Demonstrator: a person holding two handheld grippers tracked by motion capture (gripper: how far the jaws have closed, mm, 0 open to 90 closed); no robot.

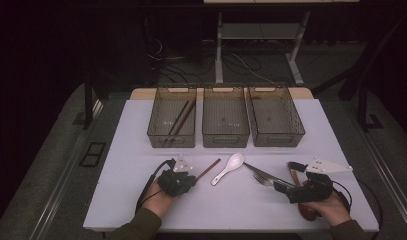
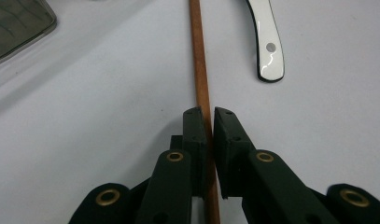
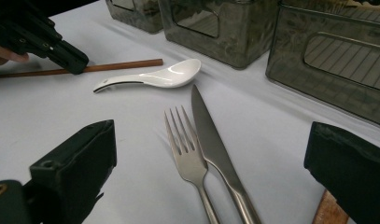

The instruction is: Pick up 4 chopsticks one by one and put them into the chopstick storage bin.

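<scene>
The chopstick (image 2: 200,70) lay flat on the white table (image 1: 116,200), in front of the three bins and just left of the spoon (image 1: 228,168). The left gripper (image 2: 209,122) had its jaws clenched on the stick's near part, the pads pressing it from both sides while the far end ran on across the cloth toward the left bin (image 1: 172,117). That bin already held two more chopsticks (image 1: 180,119); the middle bin (image 1: 225,117) and the right bin (image 1: 276,116) looked bare.

By the look of it the chopstick was wood: light, stiff and thin, with a smooth round shaft that could roll or pivot between flat pads. Held near one end, the long free part would likely droop or swing as it rose, so a grip nearer the middle would probably carry it more level. It seemed unlikely to break under a firm squeeze.

The spoon, glossy white and probably ceramic, lay apart from the stick, its handle pointing toward the person. Right of it, a fork (image 3: 186,151) and a knife (image 3: 215,149) lay side by side, touching or nearly so.

The right gripper (image 3: 208,186) rested on the table with its jaws spread wide, grasping nothing, the fork and knife handles running between them. A brown wooden piece (image 3: 328,209) showed under its right jaw; what it was I could not tell.
</scene>
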